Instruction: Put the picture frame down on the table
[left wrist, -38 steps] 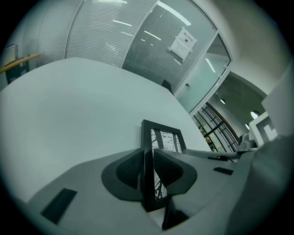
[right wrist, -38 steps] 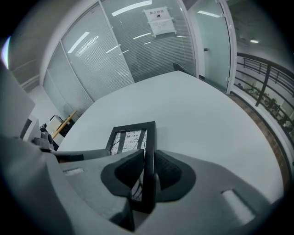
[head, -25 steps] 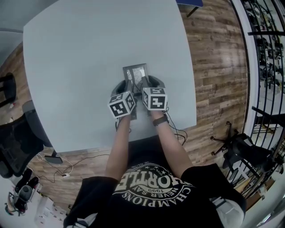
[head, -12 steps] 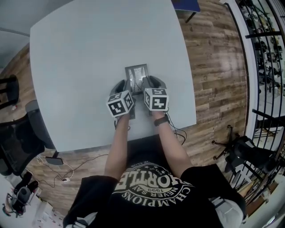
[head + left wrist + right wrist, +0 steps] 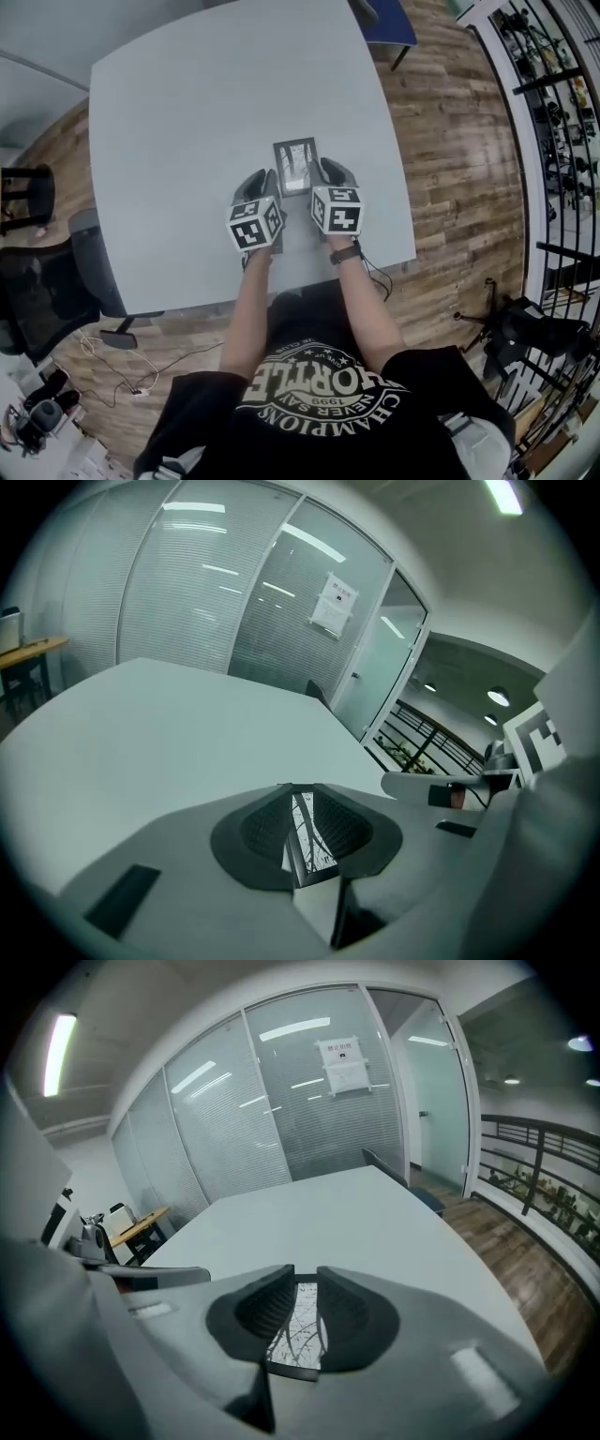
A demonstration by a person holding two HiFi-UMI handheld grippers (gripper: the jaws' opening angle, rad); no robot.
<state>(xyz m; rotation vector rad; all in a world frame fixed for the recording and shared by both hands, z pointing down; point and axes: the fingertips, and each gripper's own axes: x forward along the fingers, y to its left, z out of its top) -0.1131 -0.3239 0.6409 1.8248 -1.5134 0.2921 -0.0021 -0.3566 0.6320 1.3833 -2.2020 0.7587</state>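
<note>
Your left claw (image 5: 270, 180) has its jaws closed down to a thin gap, pinching the left edge of the picture frame (image 5: 296, 167). Your right claw (image 5: 323, 172) is clamped the same way on the right edge. The frame is over the bench (image 5: 187, 122), toward the bench's edge nearest you, picture side up. Whether it touches the bench top cannot be told.

Your black short-sleeved T-shirt (image 5: 309, 398) carries white arched lettering, and ahead of it a dark band (image 5: 344, 254) rings your right wrist. The grey left gripper (image 5: 266, 180) and right gripper (image 5: 323, 171) each bear a black-and-white marker cube (image 5: 254, 223) and black ribbed pads (image 5: 265, 827); a thin cable (image 5: 376, 277) trails toward the T-shirt
</note>
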